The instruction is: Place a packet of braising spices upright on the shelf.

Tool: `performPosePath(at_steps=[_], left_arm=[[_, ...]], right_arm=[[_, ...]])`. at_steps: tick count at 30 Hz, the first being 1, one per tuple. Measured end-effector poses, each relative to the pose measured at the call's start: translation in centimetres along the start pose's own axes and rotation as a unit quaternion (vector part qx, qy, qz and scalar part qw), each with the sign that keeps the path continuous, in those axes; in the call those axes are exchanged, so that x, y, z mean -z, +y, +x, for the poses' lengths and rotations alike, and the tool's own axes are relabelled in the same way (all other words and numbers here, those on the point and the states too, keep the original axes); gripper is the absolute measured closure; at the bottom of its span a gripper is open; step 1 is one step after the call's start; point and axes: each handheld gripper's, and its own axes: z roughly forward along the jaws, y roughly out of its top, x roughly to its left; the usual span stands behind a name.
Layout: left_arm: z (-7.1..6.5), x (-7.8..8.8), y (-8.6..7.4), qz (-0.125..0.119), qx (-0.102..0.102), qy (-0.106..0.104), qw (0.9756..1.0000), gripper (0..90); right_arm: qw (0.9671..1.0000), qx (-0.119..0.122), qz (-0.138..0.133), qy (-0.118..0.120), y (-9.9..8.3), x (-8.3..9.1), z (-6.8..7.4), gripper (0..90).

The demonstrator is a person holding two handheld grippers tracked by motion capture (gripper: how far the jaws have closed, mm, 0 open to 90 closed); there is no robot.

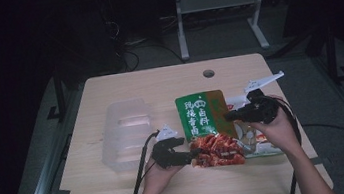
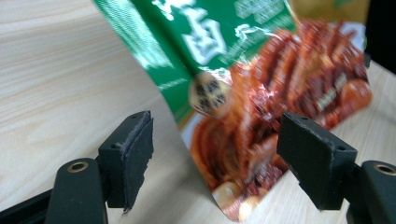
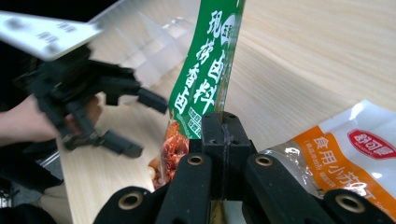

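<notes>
- The person's forearms come in from the near edge of the table (image 1: 108,90), and each hand holds a pair of tongs.
- The left gripper (image 1: 184,157) sits at the near left corner of a green and red packet (image 1: 209,125). Its jaws stand wide apart, and in the left gripper view the pads (image 2: 140,154) are clear of the packet's corner, which lies between them without being pressed.
- The right gripper (image 1: 228,116) is clamped on the packet's right edge; in the right gripper view its jaws are pressed together on the foil, and the packet rises edge-on from them.
- The packet is in the middle of the table, its lower end lifted off the wood.
- A white and orange bag (image 1: 258,138) lies on the table under the right hand, just beside the packet.
- A clear plastic box (image 1: 127,133) stands on the left part of the table, apart from the packet.
</notes>
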Motion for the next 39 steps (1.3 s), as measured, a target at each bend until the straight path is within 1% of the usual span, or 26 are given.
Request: performPosePath(at_steps=[1, 2, 3, 4, 5, 6, 7, 9, 10, 12, 15, 16, 17, 19, 20, 22, 24, 26, 28, 30, 31, 32, 33, 35, 36, 39], left_arm=[[0.1, -0.1, 0.1, -0.002, 0.002, -0.004, 1.0000, 26.5], [0.2, -0.3, 0.2, -0.003, 0.013, -0.007, 0.9999, 26.5], [0.3, -0.5, 0.2, -0.005, 0.014, -0.014, 0.9998, 26.8], [0.4, -0.7, 0.3, -0.008, 0.019, -0.020, 0.9996, 27.4], [0.6, -0.9, 0.3, -0.008, 0.022, -0.027, 0.9994, 29.9], [0.7, -1.2, 0.4, -0.004, 0.022, -0.032, 0.9992, 29.9], [0.8, -1.4, 0.4, 0.005, 0.027, -0.039, 0.9989, 31.0], [1.1, -1.7, 0.5, 0.003, 0.029, -0.060, 0.9978, 35.5], [1.1, -1.8, 0.6, -0.003, 0.035, -0.073, 0.9967, 40.3], [1.1, -1.6, 0.9, -0.013, 0.027, -0.083, 0.9961, 48.3], [1.2, -1.5, 1.0, -0.016, 0.026, -0.091, 0.9954, 57.6], [1.3, -1.4, 1.0, -0.017, 0.023, -0.093, 0.9953, 62.4], [1.4, -1.3, 0.9, -0.018, 0.014, -0.095, 0.9952, 66.3], [1.2, -1.2, 0.9, -0.021, 0.009, -0.096, 0.9951, 76.1], [1.1, -1.1, 0.9, -0.023, 0.001, -0.096, 0.9952, 76.1], [0.8, -1.0, 0.8, -0.023, -0.006, -0.092, 0.9955, 80.8], [0.7, -0.8, 0.8, -0.026, -0.008, -0.089, 0.9956, 81.7], [0.6, -0.6, 0.8, -0.026, -0.018, -0.086, 0.9958, 83.0], [0.4, -0.4, 0.8, -0.028, -0.027, -0.076, 0.9963, 84.1], [0.1, -0.2, 0.7, -0.033, -0.029, -0.069, 0.9966, 84.8], [0.1, -0.1, 0.7, -0.033, -0.033, -0.066, 0.9967, 85.0], [-0.1, 0.0, 0.7, -0.032, -0.040, -0.061, 0.9968, 85.3], [-0.1, 0.0, 0.7, -0.032, -0.040, -0.061, 0.9968, 85.4], [-0.3, 0.1, 0.7, -0.032, -0.049, -0.057, 0.9967, 85.4], [-0.5, 0.2, 0.7, -0.031, -0.055, -0.054, 0.9965, 85.4], [-0.6, 0.3, 0.6, -0.029, -0.063, -0.052, 0.9962, 85.4]], right_arm=[[1.0000, 0.000, 0.000, 0.000, 0.0, 0.0, 0.0, 89.8], [1.0000, 0.008, -0.003, -0.003, -0.1, 0.2, 0.2, 89.8], [0.9999, 0.014, -0.007, 0.000, -0.3, 0.4, 0.3, 89.9], [0.9998, 0.015, -0.010, 0.003, -0.4, 0.5, 0.5, 89.8], [0.9995, 0.024, -0.017, 0.007, -0.7, 0.8, 0.8, 89.8], [0.9995, 0.024, -0.017, 0.007, -0.7, 0.8, 0.8, 89.8], [0.9993, 0.027, -0.021, 0.012, -0.8, 0.9, 0.9, 89.9], [0.9991, 0.030, -0.024, 0.016, -1.0, 1.0, 1.0, 89.8], [0.9991, 0.031, -0.024, 0.018, -1.1, 1.0, 1.1, 89.8], [0.9990, 0.033, -0.025, 0.019, -1.2, 1.0, 1.1, 89.9], [0.9988, 0.033, -0.027, 0.024, -1.3, 0.9, 1.2, 89.8], [0.9988, 0.034, -0.028, 0.023, -1.4, 0.8, 1.2, 89.8], [0.9988, 0.033, -0.027, 0.024, -1.5, 0.8, 1.2, 89.8], [0.9987, 0.031, -0.030, 0.025, -1.7, 0.7, 1.2, 89.8], [0.9987, 0.031, -0.030, 0.025, -1.7, 0.7, 1.2, 89.8], [0.9986, 0.025, -0.036, 0.028, -2.0, 0.8, 1.1, 89.8], [0.9985, 0.024, -0.040, 0.029, -2.1, 0.8, 1.1, 89.8], [0.9984, 0.020, -0.043, 0.030, -2.3, 0.9, 1.0, 89.7], [0.9985, 0.017, -0.044, 0.026, -2.5, 1.0, 0.9, 89.4], [0.9988, 0.015, -0.042, 0.021, -2.8, 1.1, 0.8, 89.0], [0.9989, 0.014, -0.040, 0.019, -2.9, 1.0, 0.7, 88.5], [0.9990, 0.010, -0.039, 0.021, -3.2, 0.8, 0.4, 86.1], [0.9990, 0.010, -0.039, 0.021, -3.2, 0.8, 0.4, 86.1], [0.9992, -0.003, -0.033, 0.025, -3.5, 0.6, 0.2, 83.8], [0.9991, -0.005, -0.030, 0.028, -3.5, 0.4, 0.0, 82.1], [0.9993, -0.009, -0.023, 0.030, -3.6, -0.1, -0.1, 75.8]])
